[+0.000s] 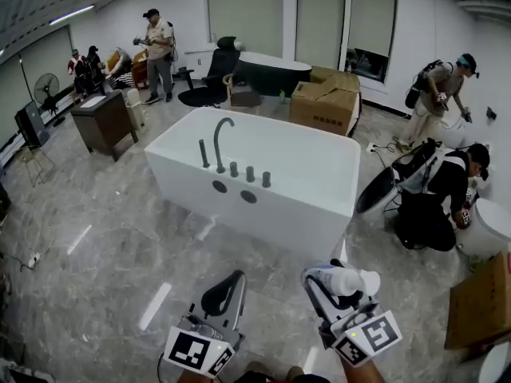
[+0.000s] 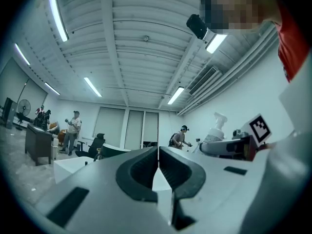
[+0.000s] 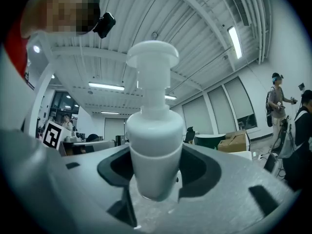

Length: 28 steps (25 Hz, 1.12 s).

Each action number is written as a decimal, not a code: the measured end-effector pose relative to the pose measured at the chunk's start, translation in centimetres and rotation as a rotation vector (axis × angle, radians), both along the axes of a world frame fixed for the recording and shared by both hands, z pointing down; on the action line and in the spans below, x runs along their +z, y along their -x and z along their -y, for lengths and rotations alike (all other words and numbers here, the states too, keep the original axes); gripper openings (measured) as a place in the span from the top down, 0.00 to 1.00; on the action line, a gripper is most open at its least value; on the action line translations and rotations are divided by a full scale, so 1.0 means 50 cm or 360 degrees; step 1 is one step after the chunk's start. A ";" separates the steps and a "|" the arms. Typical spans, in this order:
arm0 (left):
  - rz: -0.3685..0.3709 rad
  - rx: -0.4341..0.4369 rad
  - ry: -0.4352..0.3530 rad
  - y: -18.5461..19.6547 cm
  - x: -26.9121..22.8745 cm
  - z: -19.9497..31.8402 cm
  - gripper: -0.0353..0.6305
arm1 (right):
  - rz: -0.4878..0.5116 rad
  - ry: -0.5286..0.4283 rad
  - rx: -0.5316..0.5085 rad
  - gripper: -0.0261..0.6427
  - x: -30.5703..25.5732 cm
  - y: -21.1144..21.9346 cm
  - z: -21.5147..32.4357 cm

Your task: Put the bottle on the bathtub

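Observation:
A white pump bottle (image 1: 348,281) (image 3: 152,135) is held in my right gripper (image 1: 334,284) (image 3: 154,172), whose jaws are shut on its body, low in the head view right of centre. The bottle also shows at the right of the left gripper view (image 2: 215,129). My left gripper (image 1: 223,292) (image 2: 158,167) is beside it on the left, jaws shut with nothing between them. The white rectangular bathtub (image 1: 307,214) stands ahead in the middle of the room, with a dark curved faucet (image 1: 218,138) and knobs on its near-left rim. Both grippers are well short of the tub.
A dark bathtub (image 1: 271,72) and cardboard boxes (image 1: 326,99) stand behind the white tub. A wooden cabinet (image 1: 102,121) is at the left. Several people stand or crouch around the room, one (image 1: 437,194) close to the tub's right end. A box (image 1: 479,303) sits at the right.

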<state>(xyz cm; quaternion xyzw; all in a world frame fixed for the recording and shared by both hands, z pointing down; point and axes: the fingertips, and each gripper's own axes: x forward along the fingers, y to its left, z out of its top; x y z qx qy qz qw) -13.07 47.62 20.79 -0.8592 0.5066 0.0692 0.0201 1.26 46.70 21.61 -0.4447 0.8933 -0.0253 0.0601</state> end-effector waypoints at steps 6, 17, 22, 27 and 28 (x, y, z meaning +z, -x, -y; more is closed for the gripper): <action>-0.0019 -0.0022 -0.0005 0.079 0.020 0.050 0.93 | -0.0064 0.0027 0.0039 0.61 0.025 0.039 0.044; 0.0026 -0.0007 -0.0008 0.094 0.029 0.244 0.93 | -0.0147 0.0014 0.0061 0.61 0.038 0.050 0.254; 0.0064 -0.0044 0.0024 0.063 0.065 0.407 0.93 | -0.0173 0.0036 0.0038 0.61 0.085 0.023 0.429; 0.0112 -0.0117 0.0047 0.028 0.120 0.620 0.93 | -0.0246 0.0084 0.0006 0.61 0.159 -0.014 0.650; 0.0115 -0.0143 0.0056 0.022 0.133 0.663 0.93 | -0.0256 0.0104 -0.0002 0.61 0.178 -0.022 0.693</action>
